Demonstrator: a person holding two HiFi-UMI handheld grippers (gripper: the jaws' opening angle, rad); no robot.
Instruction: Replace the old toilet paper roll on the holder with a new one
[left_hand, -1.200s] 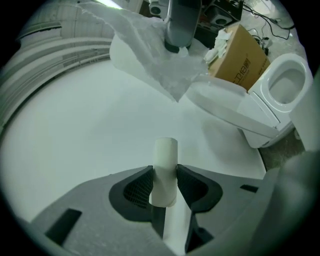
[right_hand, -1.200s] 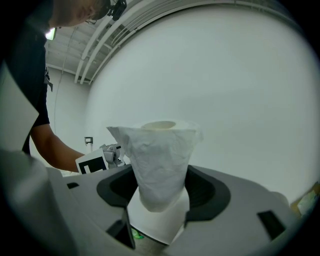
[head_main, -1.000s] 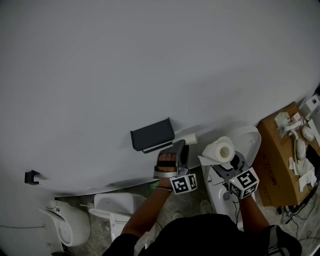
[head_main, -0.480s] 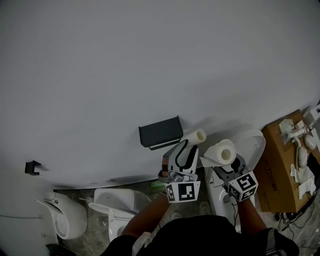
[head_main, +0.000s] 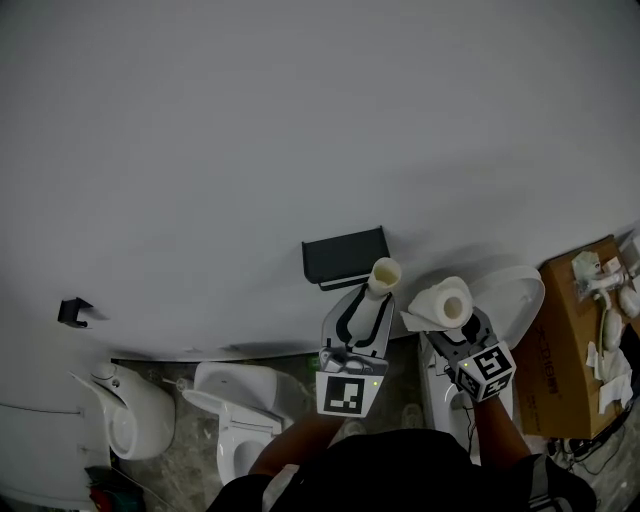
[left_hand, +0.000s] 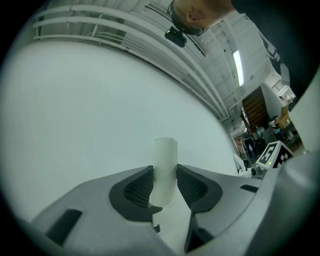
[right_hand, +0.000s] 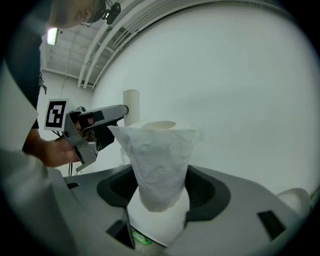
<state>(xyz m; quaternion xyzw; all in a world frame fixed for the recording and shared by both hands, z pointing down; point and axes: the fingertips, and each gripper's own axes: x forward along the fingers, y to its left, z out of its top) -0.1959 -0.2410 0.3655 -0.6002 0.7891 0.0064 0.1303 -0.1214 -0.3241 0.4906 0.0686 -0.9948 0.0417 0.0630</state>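
Old roll core (head_main: 384, 272) in left tool (left_hand: 164, 182); new roll (head_main: 446, 303), right tool (right_hand: 159, 190).

We see a pale grey-white wall (head_main: 250, 120) behind a dark charcoal holder (head_main: 345, 257). The tube (head_main: 384, 275) is cream; the new roll (head_main: 444, 303) is plain white with a cream core. The left gripper (left_hand: 164, 182) and right gripper (right_hand: 159, 192) are light grey, and their fingers (left_hand: 137, 189) carry black pads with a fine dotted mesh. Each marker cube (head_main: 345, 393) shows black-and-white squares. The box (head_main: 565, 330) is cardboard brown, the toilet (head_main: 135, 425) white, the floor (head_main: 190, 470) mottled grey.
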